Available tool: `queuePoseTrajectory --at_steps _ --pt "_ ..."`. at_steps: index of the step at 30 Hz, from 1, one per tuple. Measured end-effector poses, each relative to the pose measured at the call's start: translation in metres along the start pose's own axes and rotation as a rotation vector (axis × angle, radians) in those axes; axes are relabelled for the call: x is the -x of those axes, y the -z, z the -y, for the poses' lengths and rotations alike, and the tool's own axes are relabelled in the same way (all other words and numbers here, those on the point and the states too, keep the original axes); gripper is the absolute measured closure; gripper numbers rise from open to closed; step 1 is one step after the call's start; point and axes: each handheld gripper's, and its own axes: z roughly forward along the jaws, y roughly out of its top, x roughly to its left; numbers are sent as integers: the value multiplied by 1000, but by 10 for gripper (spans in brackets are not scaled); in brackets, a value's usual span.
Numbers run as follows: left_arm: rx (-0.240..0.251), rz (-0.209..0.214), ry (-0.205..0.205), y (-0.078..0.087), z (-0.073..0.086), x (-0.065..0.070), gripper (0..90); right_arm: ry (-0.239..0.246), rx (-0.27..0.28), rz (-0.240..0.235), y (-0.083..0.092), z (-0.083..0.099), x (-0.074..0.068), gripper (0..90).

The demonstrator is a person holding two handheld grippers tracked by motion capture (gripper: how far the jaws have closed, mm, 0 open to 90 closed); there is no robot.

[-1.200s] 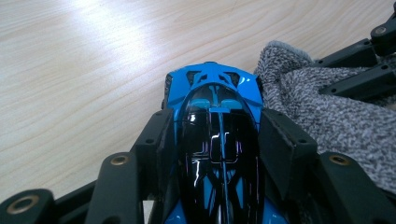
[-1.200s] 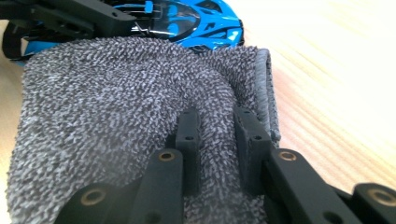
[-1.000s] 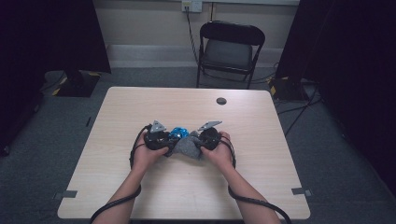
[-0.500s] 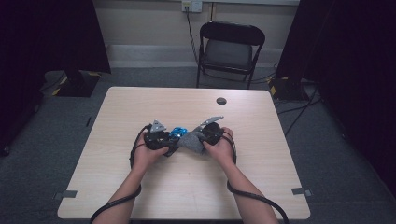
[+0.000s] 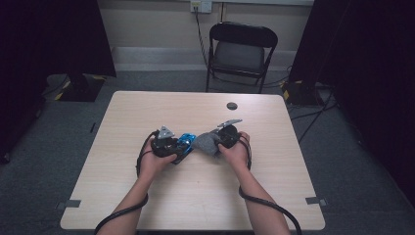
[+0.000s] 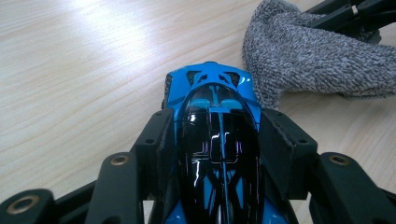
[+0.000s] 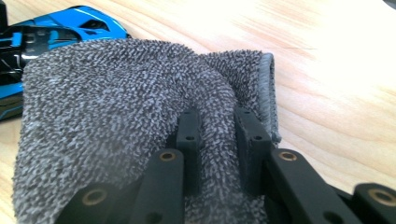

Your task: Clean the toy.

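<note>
- Left gripper (image 6: pixel 217 154) clamps the blue toy car (image 6: pixel 212 100) by its sides.
- Right gripper (image 7: pixel 219 126) pinches a grey cloth (image 7: pixel 116 107) near the car's nose.
- Wiping looks barely begun; most of the body remains.

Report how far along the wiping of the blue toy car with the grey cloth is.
Done: the left gripper is clamped on the blue toy car, and the right gripper pinches the grey cloth. In hand: the cloth lies right beside the car's end on the table; contact is unclear. Left: probably the wiping itself, as the glossy black roof is uncovered in the left gripper view.
</note>
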Motion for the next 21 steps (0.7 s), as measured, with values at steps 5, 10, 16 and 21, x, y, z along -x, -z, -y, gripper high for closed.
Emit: queuePoseTrajectory --at_steps 5,10,16,21 --pt "0 0 0 0 0 0 469 -8 1 13 2 1 4 740" --pt "2 1 6 0 0 0 468 -15 7 22 5 2 8 739" --pt "4 0 8 0 0 0 469 -26 18 31 12 4 13 739" --pt "9 2 15 0 1 0 468 -42 32 12 21 9 19 738"
